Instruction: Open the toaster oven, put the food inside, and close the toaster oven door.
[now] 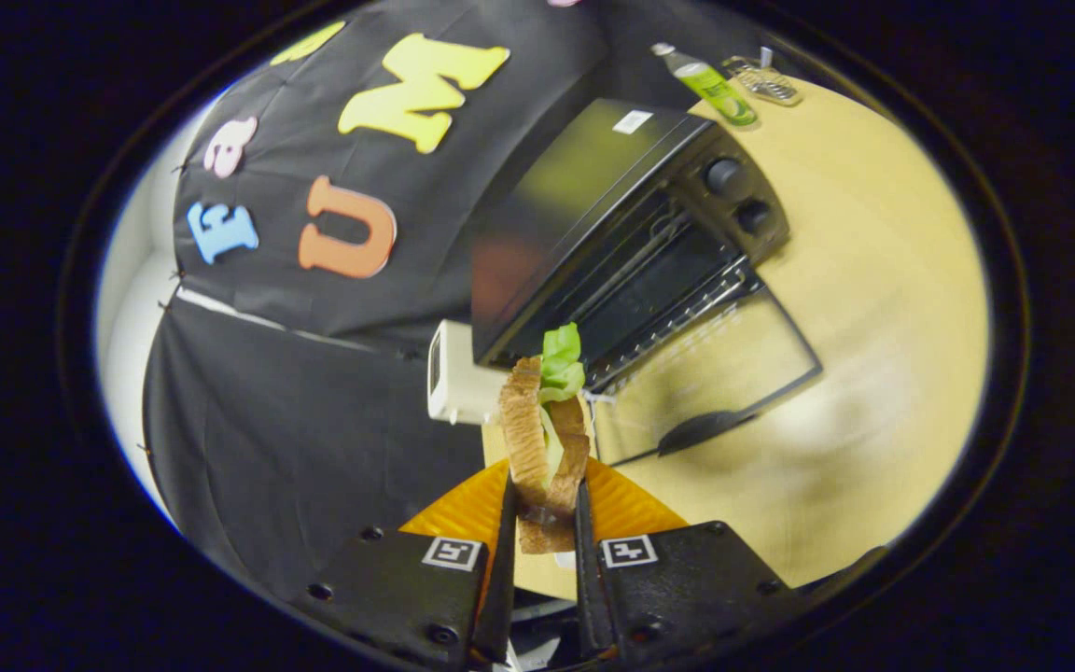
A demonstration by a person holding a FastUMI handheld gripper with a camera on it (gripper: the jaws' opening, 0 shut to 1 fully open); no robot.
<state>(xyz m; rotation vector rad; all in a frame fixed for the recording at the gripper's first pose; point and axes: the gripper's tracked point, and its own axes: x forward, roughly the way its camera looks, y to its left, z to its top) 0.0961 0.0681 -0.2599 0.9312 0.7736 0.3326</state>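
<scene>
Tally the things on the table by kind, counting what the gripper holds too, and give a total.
Toaster oven, door open: 1
Sandwich, clamped in the gripper: 1
Orange plate: 1
Green bottle: 1
White box beside the oven: 1
Small clear item near the bottle, too small to identify: 1
Total: 6

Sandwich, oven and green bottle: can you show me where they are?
Sandwich [537,439], gripper view: on the bread slice, between the fingers of the gripper [545,527].
Oven [584,187], gripper view: on its shiny top, beyond the fingers.
Bottle [713,89], gripper view: on its green body, behind the oven.
</scene>
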